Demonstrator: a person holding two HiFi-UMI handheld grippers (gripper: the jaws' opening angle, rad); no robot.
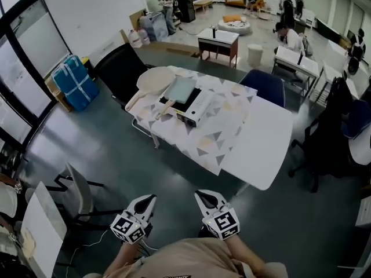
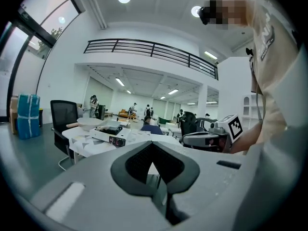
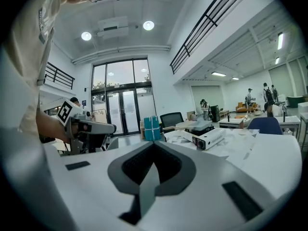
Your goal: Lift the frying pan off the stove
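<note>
Well ahead of both, the frying pan [image 1: 181, 90] sits on the stove [image 1: 197, 110] (round pan [image 1: 153, 80] just beside); left gripper [image 1: 149, 199] and right gripper [image 1: 203, 196] are closed, nothing between their jaws.

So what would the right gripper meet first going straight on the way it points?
The right gripper faces a gap of floor, then probably the table at its near edge, short of the stove; depth is unclear.
</note>
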